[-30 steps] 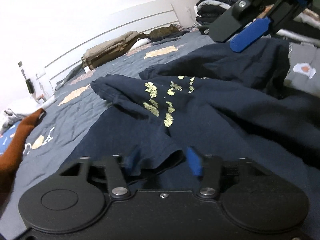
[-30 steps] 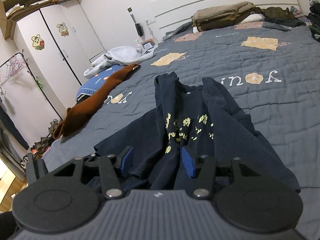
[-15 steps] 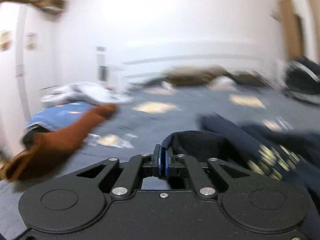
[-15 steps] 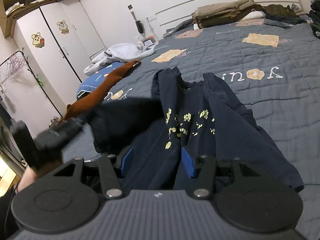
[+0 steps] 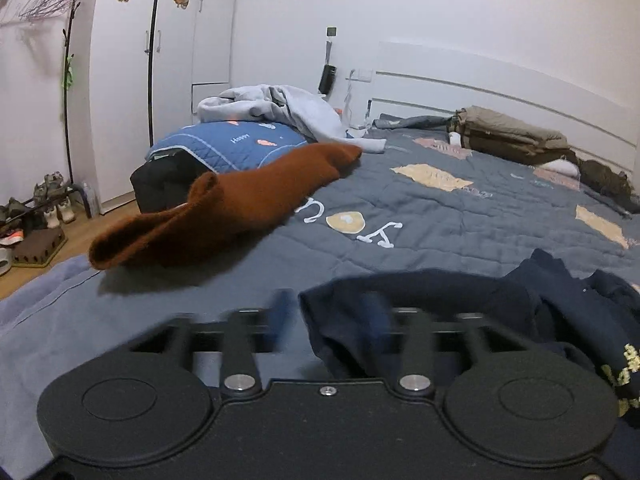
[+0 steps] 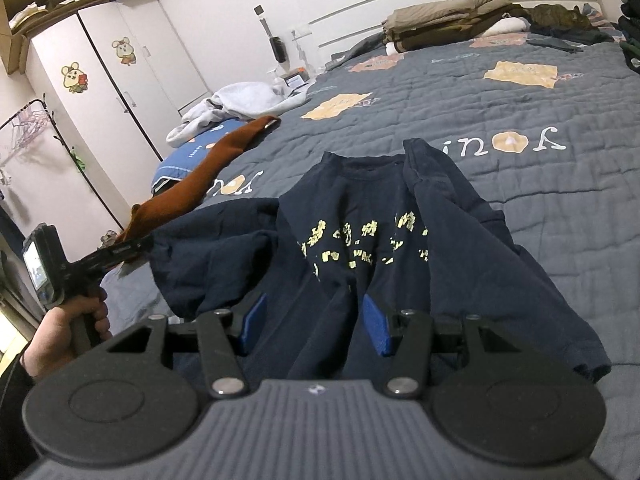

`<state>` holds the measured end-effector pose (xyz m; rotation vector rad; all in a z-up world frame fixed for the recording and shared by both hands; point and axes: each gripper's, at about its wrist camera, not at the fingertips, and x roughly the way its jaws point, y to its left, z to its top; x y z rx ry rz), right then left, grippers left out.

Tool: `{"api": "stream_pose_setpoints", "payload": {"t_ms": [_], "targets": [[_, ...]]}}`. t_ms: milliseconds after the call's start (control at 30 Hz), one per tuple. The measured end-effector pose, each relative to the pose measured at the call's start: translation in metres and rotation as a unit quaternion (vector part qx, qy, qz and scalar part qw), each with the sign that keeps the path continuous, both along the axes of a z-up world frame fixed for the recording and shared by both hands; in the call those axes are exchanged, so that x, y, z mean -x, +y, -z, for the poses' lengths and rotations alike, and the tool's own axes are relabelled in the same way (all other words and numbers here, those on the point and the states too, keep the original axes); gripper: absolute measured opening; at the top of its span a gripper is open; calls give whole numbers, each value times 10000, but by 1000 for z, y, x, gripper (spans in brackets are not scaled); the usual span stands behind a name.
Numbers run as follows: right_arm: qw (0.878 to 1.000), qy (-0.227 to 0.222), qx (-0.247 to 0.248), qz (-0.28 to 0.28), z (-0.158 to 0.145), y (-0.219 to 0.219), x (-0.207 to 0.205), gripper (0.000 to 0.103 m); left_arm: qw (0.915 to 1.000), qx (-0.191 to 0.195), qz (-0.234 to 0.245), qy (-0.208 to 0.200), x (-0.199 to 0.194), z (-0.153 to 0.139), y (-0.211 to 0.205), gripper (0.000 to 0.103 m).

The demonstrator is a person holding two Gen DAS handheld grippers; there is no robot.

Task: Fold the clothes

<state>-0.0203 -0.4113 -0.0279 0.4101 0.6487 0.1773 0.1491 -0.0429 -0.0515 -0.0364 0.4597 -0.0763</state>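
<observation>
A navy T-shirt [image 6: 384, 240] with a yellow print lies face up on the grey quilted bed [image 6: 540, 208], collar away from me. Its left sleeve [image 6: 208, 248] is spread out toward the bed's left edge. My left gripper [image 5: 330, 312] is blurred as its jaws are opening; the sleeve's edge [image 5: 400, 296] lies between the fingers, not pinched. In the right wrist view a hand [image 6: 68, 320] holds that left gripper [image 6: 140, 246] at the sleeve's tip. My right gripper [image 6: 314, 324] stands open at the shirt's hem, with a ridge of fabric between its blue pads [image 6: 252, 318].
A brown garment [image 5: 224, 208] lies on the bed's left side, beside a blue quilted bundle [image 5: 224, 146] topped by a grey hoodie [image 5: 280, 108]. Folded khaki clothes [image 5: 508, 136] sit by the headboard. A wardrobe [image 5: 168, 60], a hanger rack and shoes [image 5: 36, 212] stand left of the bed.
The left gripper clamped the sleeve, swung it out to the left while rolling level, and now has its jaws apart. The right gripper has stayed put.
</observation>
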Motion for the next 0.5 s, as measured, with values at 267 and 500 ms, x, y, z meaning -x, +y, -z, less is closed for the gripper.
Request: {"api": "stream_pose_setpoints", "payload": {"t_ms": [267,500], "targets": [[9999,-44,-102,16,-5,-1,6,53,9903,1032,510,783,2,11,24,60],[9998,-51,-154,-76,-5,6,3,53,9578,2096,888,1756,3,43,20,64]]}}
